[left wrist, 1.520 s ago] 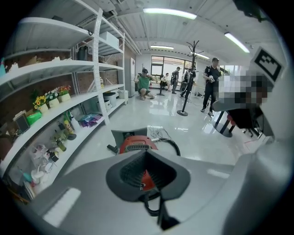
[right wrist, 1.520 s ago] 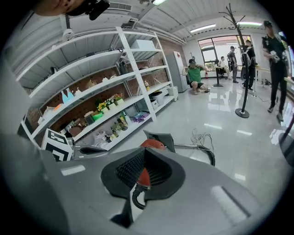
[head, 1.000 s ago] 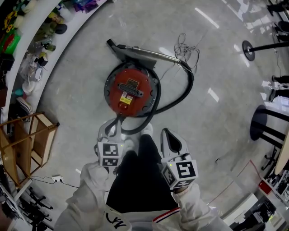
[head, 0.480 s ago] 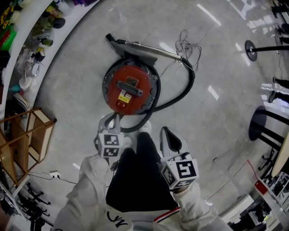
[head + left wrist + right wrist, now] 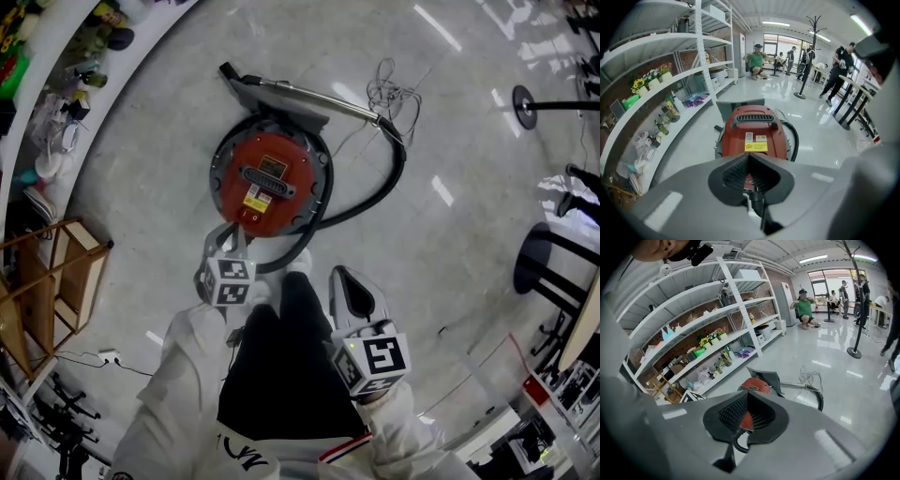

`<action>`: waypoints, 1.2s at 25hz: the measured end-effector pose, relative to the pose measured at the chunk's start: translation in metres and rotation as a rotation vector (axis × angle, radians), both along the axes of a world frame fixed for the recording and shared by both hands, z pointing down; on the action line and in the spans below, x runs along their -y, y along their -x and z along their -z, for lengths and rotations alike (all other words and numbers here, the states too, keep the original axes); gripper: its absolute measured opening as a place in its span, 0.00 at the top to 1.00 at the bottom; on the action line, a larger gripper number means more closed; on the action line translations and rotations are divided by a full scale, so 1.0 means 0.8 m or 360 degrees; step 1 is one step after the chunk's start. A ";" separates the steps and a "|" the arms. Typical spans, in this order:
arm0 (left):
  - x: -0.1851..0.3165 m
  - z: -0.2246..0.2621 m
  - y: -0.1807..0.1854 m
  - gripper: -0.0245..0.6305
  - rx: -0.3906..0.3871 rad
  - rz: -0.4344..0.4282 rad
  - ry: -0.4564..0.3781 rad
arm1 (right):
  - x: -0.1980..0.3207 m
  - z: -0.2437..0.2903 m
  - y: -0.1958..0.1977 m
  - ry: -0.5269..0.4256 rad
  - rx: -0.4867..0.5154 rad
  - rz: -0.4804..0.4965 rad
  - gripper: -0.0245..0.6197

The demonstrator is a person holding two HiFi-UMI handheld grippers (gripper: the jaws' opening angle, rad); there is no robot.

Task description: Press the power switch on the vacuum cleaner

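Left claw [image 5: 228,248], clenched on nothing, hangs by the red vacuum cleaner [image 5: 270,181]; right claw [image 5: 351,281] clenched empty too, farther back.

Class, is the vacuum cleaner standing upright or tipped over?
Upright: the vacuum cleaner shows its red top and handle facing up.

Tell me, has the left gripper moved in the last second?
Yes. The left gripper has moved forward, closing the gap to the red vacuum cleaner on the floor.
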State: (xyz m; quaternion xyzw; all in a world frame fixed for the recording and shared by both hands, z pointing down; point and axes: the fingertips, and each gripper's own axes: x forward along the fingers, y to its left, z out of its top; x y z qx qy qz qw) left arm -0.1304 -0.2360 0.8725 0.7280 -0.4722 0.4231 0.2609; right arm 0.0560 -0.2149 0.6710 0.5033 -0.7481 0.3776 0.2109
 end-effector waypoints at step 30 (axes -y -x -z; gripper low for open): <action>0.003 -0.055 -0.011 0.96 0.0052 -0.0082 0.0140 | -0.003 -0.020 -0.011 0.0080 -0.0021 0.0022 0.96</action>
